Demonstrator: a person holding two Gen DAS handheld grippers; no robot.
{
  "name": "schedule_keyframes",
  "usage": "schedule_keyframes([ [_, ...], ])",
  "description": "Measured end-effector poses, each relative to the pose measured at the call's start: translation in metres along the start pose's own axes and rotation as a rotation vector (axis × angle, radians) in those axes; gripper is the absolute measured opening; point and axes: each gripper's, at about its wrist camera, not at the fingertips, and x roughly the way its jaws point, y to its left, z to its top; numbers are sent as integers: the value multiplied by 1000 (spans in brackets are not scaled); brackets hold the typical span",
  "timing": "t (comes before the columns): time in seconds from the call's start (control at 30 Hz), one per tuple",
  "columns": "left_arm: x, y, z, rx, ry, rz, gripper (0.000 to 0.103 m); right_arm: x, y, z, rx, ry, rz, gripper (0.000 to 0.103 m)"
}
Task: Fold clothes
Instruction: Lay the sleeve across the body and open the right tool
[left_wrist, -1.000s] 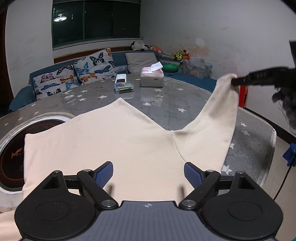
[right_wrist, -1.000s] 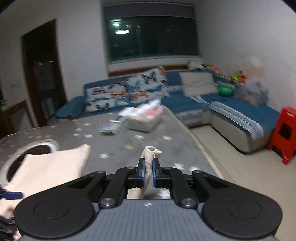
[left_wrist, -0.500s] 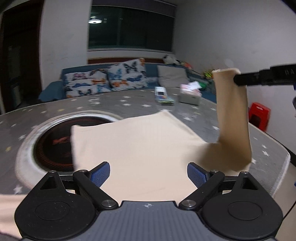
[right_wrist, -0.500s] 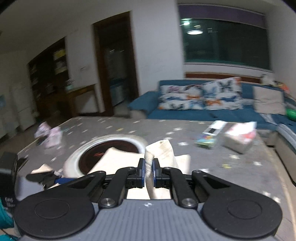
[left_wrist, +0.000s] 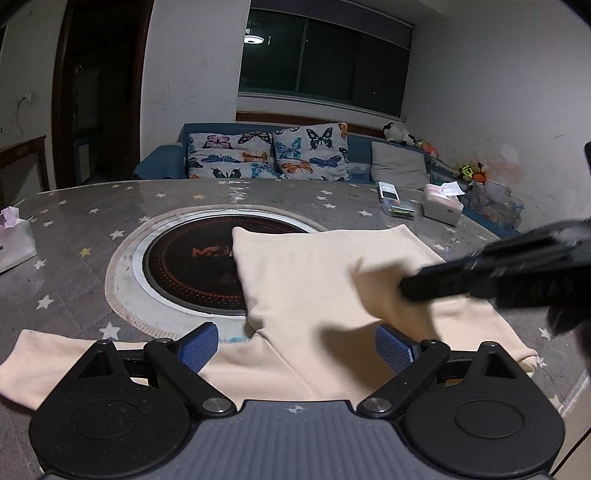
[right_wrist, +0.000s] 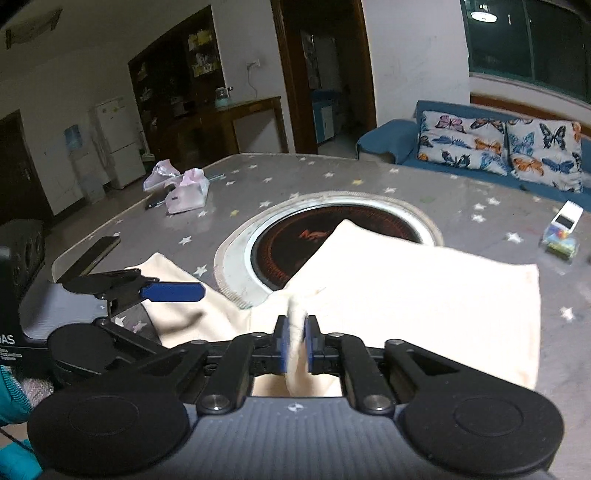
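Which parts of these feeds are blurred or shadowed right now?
Left wrist view: the right gripper is smeared by motion and casts a dark shadow on the cream garment. Right wrist view: the pinched fabric fold is blurred; the far room looks soft.

garment (left_wrist: 317, 280) on table (left_wrist: 92, 225), partly over cooktop (left_wrist: 192, 273)

**Open middle, clutter at two desk edges**

The cloth (left_wrist: 332, 295) lies flat across the near half of the desk (left_wrist: 92, 221) and partly over the round hob (left_wrist: 192, 266), giving low passage above. A tissue pack (right_wrist: 186, 192) stands near the left edge. A tissue box (left_wrist: 441, 208) and small case (left_wrist: 399, 206) crowd the far right corner.
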Motion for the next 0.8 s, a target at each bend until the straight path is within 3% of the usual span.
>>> schedule_keyframes([
  [0.23, 0, -10, 1, 38, -7, -36, 92, -27, -23, -9, 19, 9, -64, 16],
  [0.4, 4, -24, 3, 62, -8, -95, 67, -52, -56, -37, 55, 76, -172, 16],
  [0.57, 20, -43, 5, 91, 27, -157, 41, -58, -80, -68, 107, 126, -224, 16],
  [0.8, 40, -50, 2, 98, 78, -160, 40, -61, -90, -67, 104, 127, -226, 17],
])
